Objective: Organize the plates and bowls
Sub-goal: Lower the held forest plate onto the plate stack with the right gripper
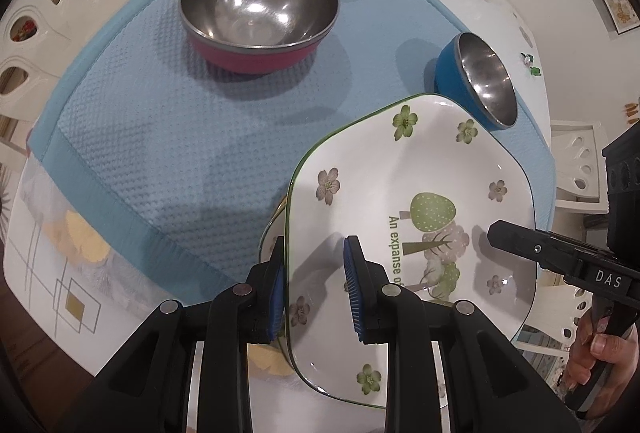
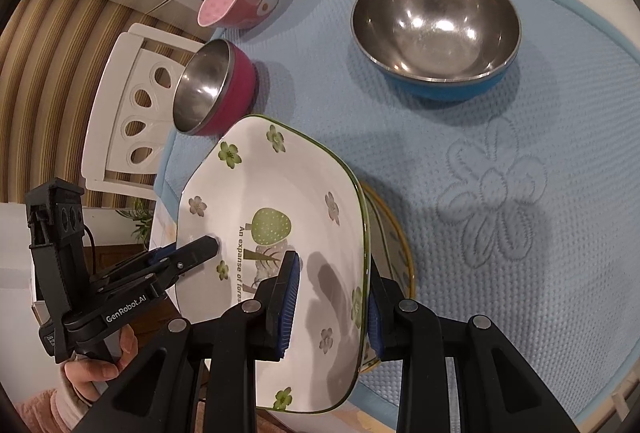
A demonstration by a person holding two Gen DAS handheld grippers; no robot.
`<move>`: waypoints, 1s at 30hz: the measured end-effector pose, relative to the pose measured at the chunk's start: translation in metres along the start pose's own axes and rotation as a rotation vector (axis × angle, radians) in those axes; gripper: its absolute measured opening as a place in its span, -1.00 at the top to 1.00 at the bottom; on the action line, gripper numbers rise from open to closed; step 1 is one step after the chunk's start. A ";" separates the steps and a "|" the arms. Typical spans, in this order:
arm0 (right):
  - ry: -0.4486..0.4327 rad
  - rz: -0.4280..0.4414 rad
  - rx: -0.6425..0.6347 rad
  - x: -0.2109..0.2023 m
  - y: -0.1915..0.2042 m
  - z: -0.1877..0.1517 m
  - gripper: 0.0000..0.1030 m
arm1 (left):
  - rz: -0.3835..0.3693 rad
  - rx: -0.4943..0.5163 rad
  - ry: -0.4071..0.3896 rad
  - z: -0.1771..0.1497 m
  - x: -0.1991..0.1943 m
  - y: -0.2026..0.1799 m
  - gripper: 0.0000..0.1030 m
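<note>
Middle of the blue mat (image 1: 160,153) is wide open; red bowl (image 1: 256,9) and blue bowl (image 1: 476,81) block the far side.

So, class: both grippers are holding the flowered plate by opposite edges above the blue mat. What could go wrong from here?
1. Each gripper pinches only the rim of the flowered plate, so uneven hand movement could make it slip or twist free.
2. A yellow-rimmed plate lies just beneath; lowering carelessly could knock them together.
3. The pink steel bowl and blue steel bowl stand near the plate's far edge and could be bumped.
</note>
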State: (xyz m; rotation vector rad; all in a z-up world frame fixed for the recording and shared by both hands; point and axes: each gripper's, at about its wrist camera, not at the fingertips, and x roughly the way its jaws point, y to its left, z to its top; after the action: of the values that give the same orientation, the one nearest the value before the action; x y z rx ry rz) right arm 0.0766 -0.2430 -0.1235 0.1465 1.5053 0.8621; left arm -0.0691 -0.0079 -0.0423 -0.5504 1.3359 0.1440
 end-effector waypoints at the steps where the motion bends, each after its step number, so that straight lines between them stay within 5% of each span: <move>1: 0.005 -0.001 0.000 0.002 0.001 -0.001 0.42 | 0.000 -0.002 0.002 0.000 0.001 0.000 0.57; 30: 0.094 -0.085 0.091 0.044 -0.004 -0.014 0.39 | 0.118 0.036 0.042 -0.003 0.035 -0.050 0.49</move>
State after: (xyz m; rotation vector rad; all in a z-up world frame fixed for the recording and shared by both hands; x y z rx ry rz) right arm 0.0581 -0.2265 -0.1622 0.1092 1.6284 0.7414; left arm -0.0427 -0.0592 -0.0609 -0.4464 1.4103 0.2060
